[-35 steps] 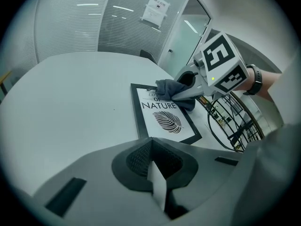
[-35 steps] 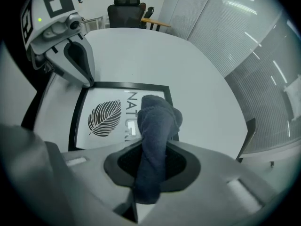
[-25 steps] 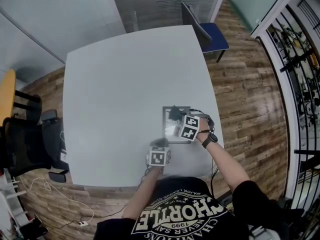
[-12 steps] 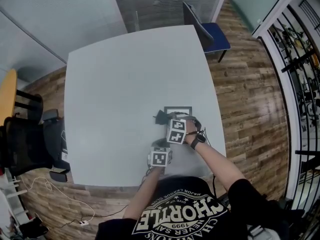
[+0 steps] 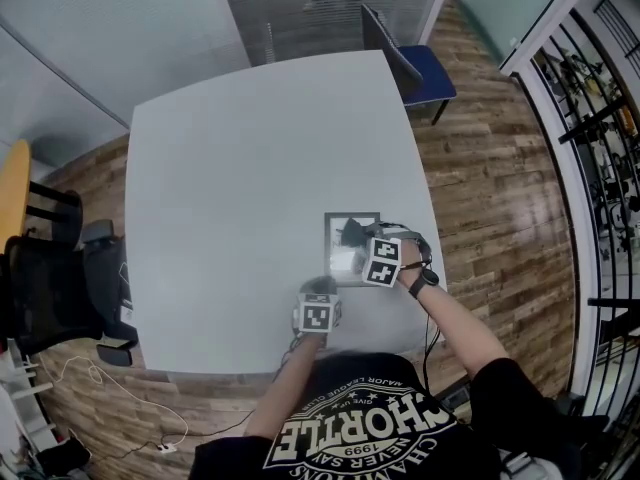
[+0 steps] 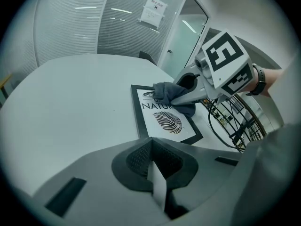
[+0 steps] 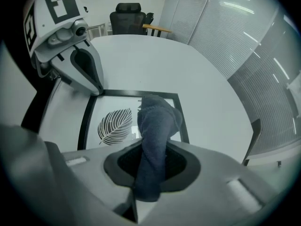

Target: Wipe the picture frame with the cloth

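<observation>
Head view: the picture frame (image 5: 336, 259) lies flat on the table (image 5: 230, 168) at 5 o'clock. The right gripper (image 5: 358, 236) is over it and the left gripper (image 5: 318, 288) sits at its 7 o'clock corner.

Left gripper view: those jaws are pressed together and empty, so they are best used to brace that corner.

Right gripper view: the jaws clamp the dark cloth (image 7: 157, 121), its bunch resting on the glass at 12 o'clock. Sweep flat and lightly, out to the black border.

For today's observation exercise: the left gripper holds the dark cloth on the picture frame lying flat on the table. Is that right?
Wrong gripper: the right gripper holds the dark cloth on the picture frame lying flat on the table, as the right gripper view shows.
</observation>
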The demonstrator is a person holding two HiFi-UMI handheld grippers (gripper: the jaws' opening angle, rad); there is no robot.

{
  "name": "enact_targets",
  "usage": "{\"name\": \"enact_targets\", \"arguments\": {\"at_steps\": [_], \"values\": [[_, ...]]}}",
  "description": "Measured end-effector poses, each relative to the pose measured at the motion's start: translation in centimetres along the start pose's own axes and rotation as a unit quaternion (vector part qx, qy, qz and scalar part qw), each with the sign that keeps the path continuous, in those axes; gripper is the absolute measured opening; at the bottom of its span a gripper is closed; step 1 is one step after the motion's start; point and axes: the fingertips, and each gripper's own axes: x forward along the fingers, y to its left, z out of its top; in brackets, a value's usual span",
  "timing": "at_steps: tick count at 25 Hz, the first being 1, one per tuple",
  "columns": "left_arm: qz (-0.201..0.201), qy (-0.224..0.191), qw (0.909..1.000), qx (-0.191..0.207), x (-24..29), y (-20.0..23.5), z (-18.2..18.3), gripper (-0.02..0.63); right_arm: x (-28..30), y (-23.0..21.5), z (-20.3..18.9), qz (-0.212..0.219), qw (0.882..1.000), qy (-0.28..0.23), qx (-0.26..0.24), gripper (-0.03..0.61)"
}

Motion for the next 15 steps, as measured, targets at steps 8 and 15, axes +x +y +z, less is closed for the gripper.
{"name": "enact_targets", "arguments": {"at_steps": [8,15], "values": [[0.005,-0.007,1.0,0.0,0.2,0.3,-0.3,0.002,-0.3,0.1,-1.1,-0.014,0.999,0.0,0.043,0.074],[0.001,-0.008,1.0,0.001,-0.1,-0.1,0.1,0.002,-1.2,0.5,4.8,0.0,0.997,-0.058,0.046,0.074]]}}
